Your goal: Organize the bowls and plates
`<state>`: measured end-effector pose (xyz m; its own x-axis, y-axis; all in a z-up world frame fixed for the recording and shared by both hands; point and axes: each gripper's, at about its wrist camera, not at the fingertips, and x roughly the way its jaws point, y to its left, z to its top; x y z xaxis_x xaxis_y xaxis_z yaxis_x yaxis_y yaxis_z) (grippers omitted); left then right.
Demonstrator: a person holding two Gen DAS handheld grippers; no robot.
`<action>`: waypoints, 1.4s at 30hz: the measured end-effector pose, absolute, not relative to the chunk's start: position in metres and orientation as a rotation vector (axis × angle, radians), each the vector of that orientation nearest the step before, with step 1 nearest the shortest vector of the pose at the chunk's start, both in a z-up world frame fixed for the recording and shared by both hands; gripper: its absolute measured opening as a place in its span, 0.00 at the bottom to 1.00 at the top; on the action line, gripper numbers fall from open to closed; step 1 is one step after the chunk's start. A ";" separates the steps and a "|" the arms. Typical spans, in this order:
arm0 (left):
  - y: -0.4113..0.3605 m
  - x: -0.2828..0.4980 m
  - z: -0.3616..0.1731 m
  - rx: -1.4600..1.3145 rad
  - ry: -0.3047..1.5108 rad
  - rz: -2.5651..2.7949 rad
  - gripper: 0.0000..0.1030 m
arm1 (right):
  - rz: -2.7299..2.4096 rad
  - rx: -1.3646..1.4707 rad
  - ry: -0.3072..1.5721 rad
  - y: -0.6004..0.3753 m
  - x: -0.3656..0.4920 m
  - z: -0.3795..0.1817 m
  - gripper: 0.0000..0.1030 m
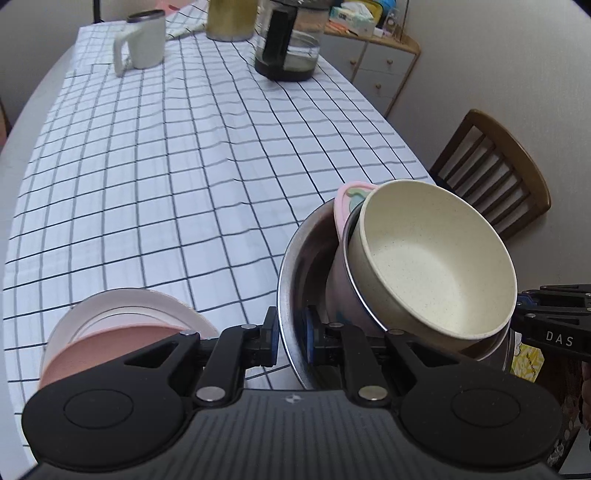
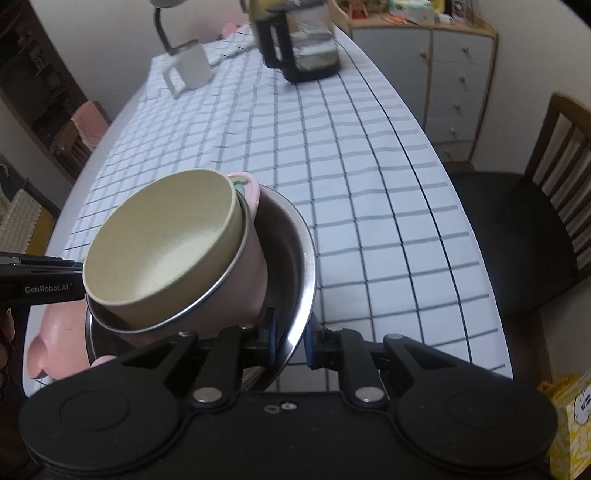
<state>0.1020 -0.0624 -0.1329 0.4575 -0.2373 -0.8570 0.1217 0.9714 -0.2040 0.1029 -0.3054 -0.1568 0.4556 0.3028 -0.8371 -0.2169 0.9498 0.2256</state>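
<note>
A steel bowl (image 1: 291, 258) (image 2: 308, 240) hangs between both grippers at the near end of the checked table. Tilted inside it sits a pink steel-rimmed bowl (image 1: 341, 206) (image 2: 255, 266) with a handle, and a cream bowl (image 1: 436, 266) (image 2: 162, 251) is nested in that. My left gripper (image 1: 290, 339) is shut on the steel bowl's left rim. My right gripper (image 2: 291, 341) is shut on the opposite rim. Each gripper shows at the edge of the other's view. A stack of pink and white plates (image 1: 122, 321) (image 2: 55, 343) lies to the left of the steel bowl.
At the table's far end stand a white mug (image 1: 142, 40) (image 2: 192, 70), a glass carafe (image 1: 288, 40) (image 2: 303, 48) and a gold canister (image 1: 231, 18). A wooden chair (image 1: 495, 170) (image 2: 535, 221) and a drawer cabinet (image 1: 384, 62) (image 2: 443, 74) are on the right. A yellow bag (image 2: 569, 417) sits on the floor.
</note>
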 end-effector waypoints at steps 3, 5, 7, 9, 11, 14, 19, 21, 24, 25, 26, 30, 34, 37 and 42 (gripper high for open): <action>-0.047 0.094 -0.122 -0.134 1.055 -0.194 0.12 | 0.345 0.077 1.028 -0.293 0.103 -0.146 0.15; -0.036 0.088 -0.116 -0.139 1.046 -0.175 0.12 | 0.367 0.067 1.016 -0.284 0.103 -0.139 0.15; -0.026 0.082 -0.110 -0.144 1.032 -0.154 0.12 | 0.389 0.055 1.005 -0.273 0.103 -0.134 0.15; -0.015 0.075 -0.104 -0.149 1.015 -0.133 0.13 | 0.412 0.048 0.998 -0.263 0.104 -0.130 0.15; -0.004 0.069 -0.099 -0.155 1.001 -0.108 0.13 | 0.436 0.039 0.987 -0.252 0.104 -0.125 0.15; 0.012 0.059 -0.093 -0.165 0.987 -0.069 0.13 | 0.469 0.025 0.976 -0.235 0.104 -0.121 0.15; 0.040 0.045 -0.086 -0.175 0.970 -0.003 0.13 | 0.532 0.001 0.967 -0.204 0.105 -0.118 0.15; 0.053 0.041 -0.086 -0.181 0.968 0.026 0.13 | 0.555 -0.006 0.967 -0.191 0.106 -0.118 0.15; 0.070 0.034 -0.089 -0.193 0.968 0.065 0.13 | 0.588 -0.021 0.971 -0.171 0.108 -0.120 0.15; 0.075 0.032 -0.092 -0.193 0.968 0.076 0.13 | 0.598 -0.025 0.973 -0.165 0.109 -0.122 0.15; 0.079 0.030 -0.094 -0.196 0.973 0.090 0.13 | 0.607 -0.029 0.975 -0.158 0.109 -0.124 0.15; 0.095 0.020 -0.107 -0.220 0.999 0.124 0.13 | 0.632 -0.050 0.994 -0.136 0.106 -0.135 0.15; 0.101 0.013 -0.120 -0.224 1.018 0.136 0.13 | 0.648 -0.064 1.022 -0.123 0.099 -0.146 0.15; 0.103 0.008 -0.129 -0.232 1.026 0.139 0.13 | 0.650 -0.074 1.036 -0.119 0.096 -0.154 0.15; 0.105 0.006 -0.143 -0.245 1.041 0.141 0.13 | 0.644 -0.088 1.056 -0.114 0.093 -0.165 0.15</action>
<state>0.0063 0.1050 -0.1427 0.4998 -0.0007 -0.8662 -0.2306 0.9638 -0.1339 0.0929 -0.1141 -0.1647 0.3280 0.4500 -0.8306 -0.5320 0.8146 0.2312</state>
